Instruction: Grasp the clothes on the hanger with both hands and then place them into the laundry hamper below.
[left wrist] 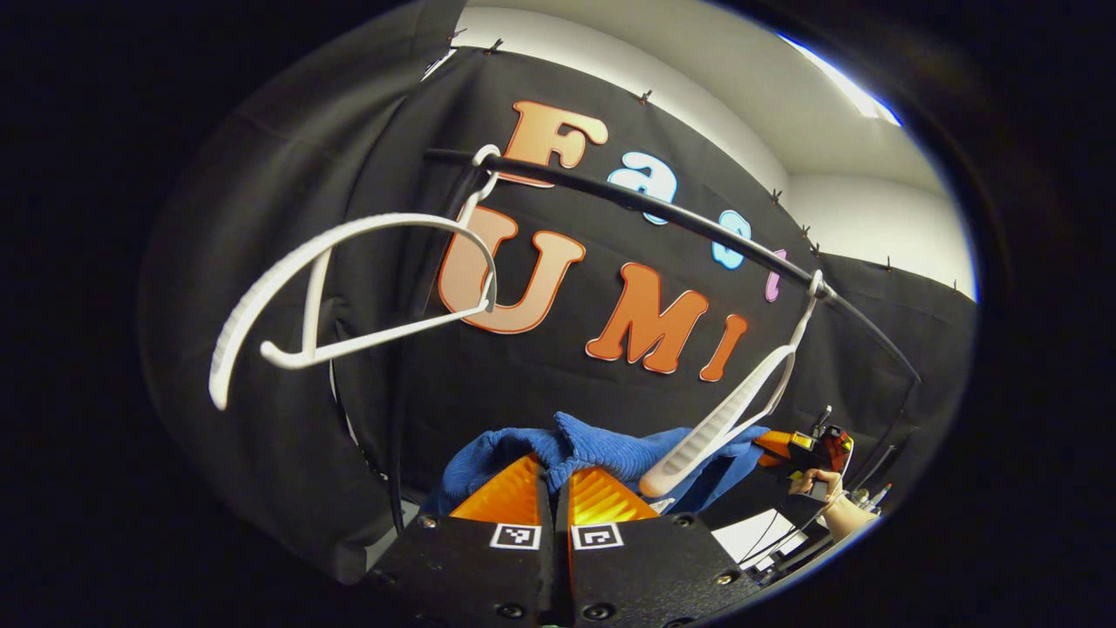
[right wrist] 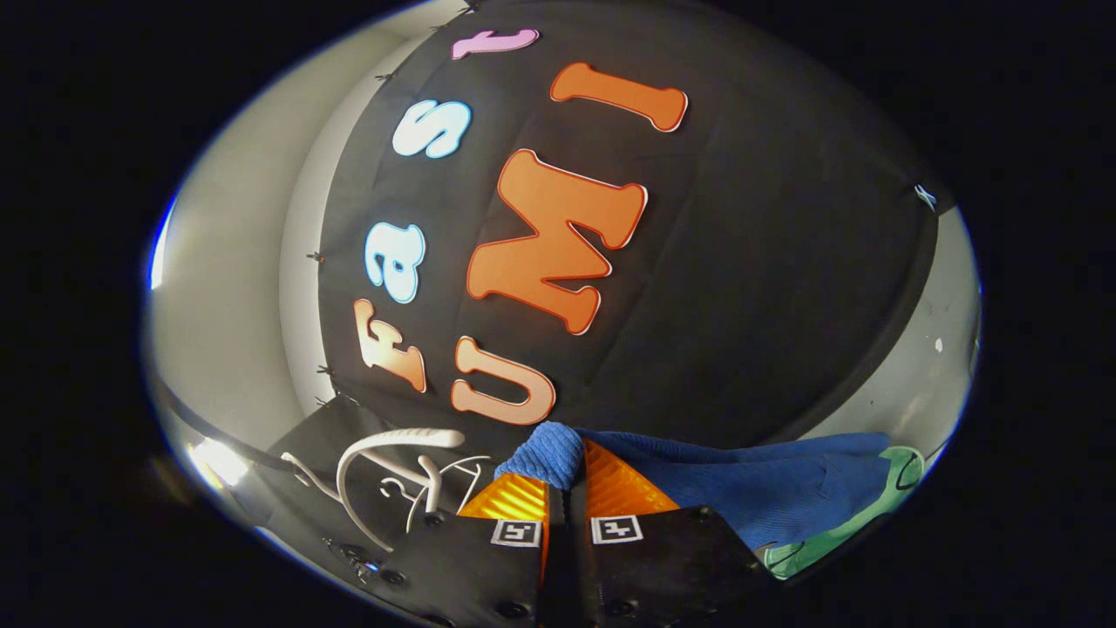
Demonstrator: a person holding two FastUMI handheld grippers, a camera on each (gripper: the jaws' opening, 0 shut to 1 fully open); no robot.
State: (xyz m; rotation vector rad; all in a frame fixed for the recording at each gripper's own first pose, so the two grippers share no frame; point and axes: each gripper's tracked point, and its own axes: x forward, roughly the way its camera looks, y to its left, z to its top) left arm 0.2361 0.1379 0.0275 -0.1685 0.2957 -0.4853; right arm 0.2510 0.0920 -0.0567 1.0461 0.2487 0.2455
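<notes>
Your left gripper and right gripper each pinch one blue garment, fingers nearly closed, at 6 o'clock. Two white hangers on rail; green hamper at 4 o'clock.

The blue knitted garment is off the hangers and bunched, stretched between the two claws. In the left gripper view a fold of it is pinched at the tips of the left claw, the rest spreading low behind a bare white hanger. A second bare white hanger hangs tilted on the black rail. In the right gripper view the right claw pinches another fold, and the cloth trails right over the green laundry hamper.
</notes>
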